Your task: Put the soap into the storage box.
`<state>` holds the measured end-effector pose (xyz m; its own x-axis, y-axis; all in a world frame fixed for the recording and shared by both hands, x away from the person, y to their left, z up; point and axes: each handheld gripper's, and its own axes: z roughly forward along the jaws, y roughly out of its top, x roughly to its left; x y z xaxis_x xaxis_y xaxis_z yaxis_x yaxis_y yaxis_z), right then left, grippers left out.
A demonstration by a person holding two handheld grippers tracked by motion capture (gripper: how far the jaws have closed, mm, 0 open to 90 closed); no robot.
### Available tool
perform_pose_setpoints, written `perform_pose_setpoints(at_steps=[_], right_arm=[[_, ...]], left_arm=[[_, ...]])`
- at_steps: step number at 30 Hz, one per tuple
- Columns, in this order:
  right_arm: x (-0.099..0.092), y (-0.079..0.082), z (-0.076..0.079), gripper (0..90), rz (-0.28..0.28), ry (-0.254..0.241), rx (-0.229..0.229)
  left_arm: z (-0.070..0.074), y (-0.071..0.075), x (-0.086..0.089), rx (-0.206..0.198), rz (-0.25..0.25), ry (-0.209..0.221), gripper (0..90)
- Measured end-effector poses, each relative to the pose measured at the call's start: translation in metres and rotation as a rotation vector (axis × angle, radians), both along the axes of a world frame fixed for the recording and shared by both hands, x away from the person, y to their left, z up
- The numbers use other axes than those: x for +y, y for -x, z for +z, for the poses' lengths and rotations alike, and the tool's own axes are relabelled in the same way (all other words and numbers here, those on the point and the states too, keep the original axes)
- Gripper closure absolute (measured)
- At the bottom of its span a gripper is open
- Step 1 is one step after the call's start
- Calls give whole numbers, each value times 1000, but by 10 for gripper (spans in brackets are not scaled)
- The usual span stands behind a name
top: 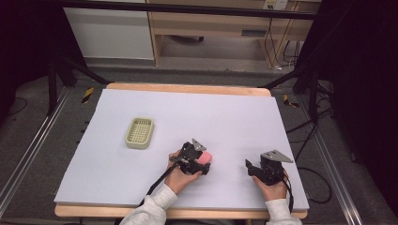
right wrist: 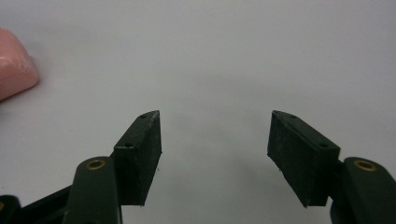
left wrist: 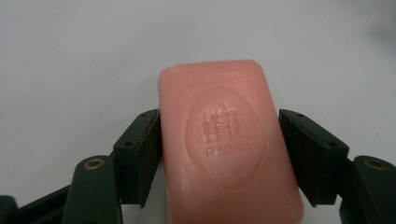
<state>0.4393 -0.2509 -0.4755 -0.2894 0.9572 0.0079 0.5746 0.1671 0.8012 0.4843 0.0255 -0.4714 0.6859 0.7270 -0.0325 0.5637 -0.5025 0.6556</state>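
Note:
A pink bar of soap (left wrist: pixel 226 144) with a stamped oval logo lies between the jaws of my left gripper (left wrist: pixel 219 140), and both pads press against its long sides. In the high view this gripper (top: pixel 202 162) and the soap (top: pixel 206 156) sit low over the lavender table near the front centre. My right gripper (top: pixel 250 168) rests to the right of it, near the front edge. Its jaws (right wrist: pixel 215 140) stand wide open with nothing between them. A corner of the soap (right wrist: pixel 14 65) shows at the left edge of the right gripper view.
A pale green slotted soap dish (top: pixel 140 132) stands on the table (top: pixel 225 112) to the left of and beyond the left gripper. Cables and black frame legs lie on the floor on both sides of the table.

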Motion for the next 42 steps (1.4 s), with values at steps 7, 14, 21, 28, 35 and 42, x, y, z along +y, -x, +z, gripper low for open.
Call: perform_pose_setpoints(at_steps=[7, 14, 21, 28, 35, 42], right_arm=[[1, 0, 0, 350, -2, 3, 0], [1, 0, -1, 351, 3, 4, 2], [1, 0, 0, 350, 4, 4, 2], [1, 0, 0, 345, 5, 5, 3], [1, 0, 0, 343, 3, 3, 1], [1, 0, 0, 341, 1, 7, -5]], left_arm=[[0, 1, -1, 9, 8, -12, 366], [1, 0, 0, 8, 1, -19, 369], [3, 2, 2, 12, -11, -18, 372], [14, 7, 9, 8, -30, 8, 373], [27, 9, 20, -15, -25, 21, 372], [39, 8, 35, -35, -15, 26, 372]])
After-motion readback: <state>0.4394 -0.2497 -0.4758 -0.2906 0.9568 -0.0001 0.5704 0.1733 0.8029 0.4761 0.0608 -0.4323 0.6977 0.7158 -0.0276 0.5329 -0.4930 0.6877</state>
